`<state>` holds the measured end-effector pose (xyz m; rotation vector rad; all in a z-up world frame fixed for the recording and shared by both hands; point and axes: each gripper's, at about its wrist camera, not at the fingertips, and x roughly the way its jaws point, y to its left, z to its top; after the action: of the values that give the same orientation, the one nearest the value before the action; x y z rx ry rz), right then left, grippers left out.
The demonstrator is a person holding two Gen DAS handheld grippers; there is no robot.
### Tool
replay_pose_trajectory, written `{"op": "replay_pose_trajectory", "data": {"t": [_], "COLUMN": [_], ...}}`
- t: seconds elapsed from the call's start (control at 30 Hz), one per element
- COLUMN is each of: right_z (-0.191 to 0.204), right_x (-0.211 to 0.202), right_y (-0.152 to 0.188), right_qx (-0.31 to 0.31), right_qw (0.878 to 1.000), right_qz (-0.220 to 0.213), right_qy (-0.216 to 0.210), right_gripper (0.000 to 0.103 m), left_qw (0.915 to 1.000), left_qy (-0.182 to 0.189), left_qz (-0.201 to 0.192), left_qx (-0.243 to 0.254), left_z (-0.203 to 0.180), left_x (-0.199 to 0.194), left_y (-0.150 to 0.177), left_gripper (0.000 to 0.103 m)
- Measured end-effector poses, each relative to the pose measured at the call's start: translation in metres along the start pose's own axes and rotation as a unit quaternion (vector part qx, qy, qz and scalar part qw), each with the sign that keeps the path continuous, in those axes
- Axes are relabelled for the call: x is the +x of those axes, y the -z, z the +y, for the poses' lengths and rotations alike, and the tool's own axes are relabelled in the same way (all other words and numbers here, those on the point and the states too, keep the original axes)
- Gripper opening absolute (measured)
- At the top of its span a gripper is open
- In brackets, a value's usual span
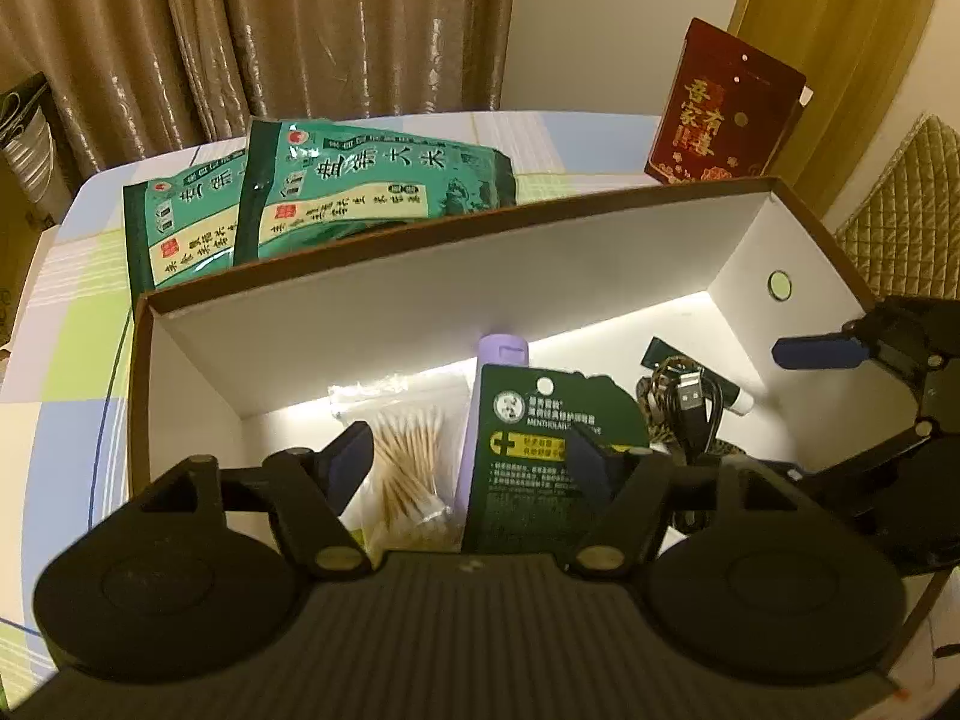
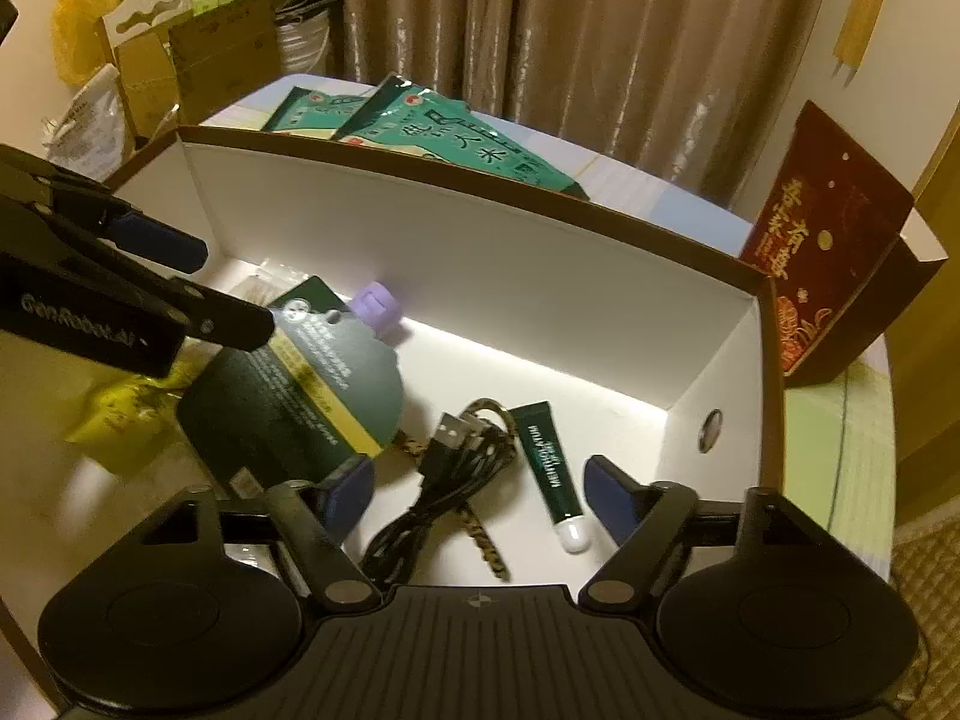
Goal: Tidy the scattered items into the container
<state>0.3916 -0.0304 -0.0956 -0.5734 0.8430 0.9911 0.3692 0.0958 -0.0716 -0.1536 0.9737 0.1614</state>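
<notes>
I'm hovering both claws over the white-lined cardboard box with the brown rim [image 1: 456, 222], pointing down into it. My left gripper [image 1: 474, 462] is standing apart, nothing between its blue pads. My right gripper [image 2: 480, 492] is spread wide too, clamped on nothing.

Everything I'm seeing of the task is already in the box. Under my left claw the clear bag of wooden cotton swabs [image 1: 408, 462] is lying at ten o'clock of the dark green lip-balm card [image 1: 540, 450], with the lilac plastic tube [image 1: 486, 414] tucked behind that card. In the right view the coiled black USB cable [image 2: 444, 474] is sitting at six o'clock in the box, and the small dark green tube with the white cap [image 2: 552, 468] is lying just beside it at three o'clock. A crumpled yellow wrapper [image 2: 114, 414] is blurring at nine o'clock.

Outside, the teal rice bags [image 1: 360, 192] are resting at twelve o'clock and the red printed gift box [image 1: 720, 114] at two o'clock.

Risks from here: the card is leaning, not flat, so lifting my left fingers carelessly could flip it out. My claws are close together and could knock each other. The cable loops could snag a finger.
</notes>
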Motion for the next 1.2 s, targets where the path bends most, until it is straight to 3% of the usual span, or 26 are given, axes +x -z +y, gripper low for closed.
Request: {"op": "replay_pose_trajectory", "data": {"t": [0.13,0.17,0.4,0.73,1.2], "right_z": [0.005,0.006,0.006,0.016,0.026], "right_x": [-0.006,-0.009,-0.029,-0.055,-0.091], "right_y": [0.001,0.001,0.008,0.017,0.030], "right_qx": [-0.004,-0.006,0.028,0.060,0.121], "right_qw": [1.000,1.000,0.999,0.998,0.992], "right_qz": [-0.005,-0.009,-0.015,-0.030,-0.048], "right_qy": [-0.002,0.003,-0.012,-0.009,0.002], "right_gripper": [0.100,0.101,0.101,0.101,0.101], "left_qw": [0.9999,0.9998,0.9994,0.9991,0.9938], "left_qy": [-0.007,-0.011,-0.028,-0.027,-0.059], "left_qz": [0.005,0.004,-0.003,-0.024,-0.092], "left_qx": [-0.012,-0.014,-0.020,-0.022,-0.020], "left_z": [0.001,0.001,-0.005,-0.014,-0.026], "left_x": [-0.003,-0.004,-0.022,-0.058,-0.129], "left_y": [0.003,0.003,0.008,0.019,0.044], "left_gripper": [0.078,0.079,0.090,0.091,0.100]}}
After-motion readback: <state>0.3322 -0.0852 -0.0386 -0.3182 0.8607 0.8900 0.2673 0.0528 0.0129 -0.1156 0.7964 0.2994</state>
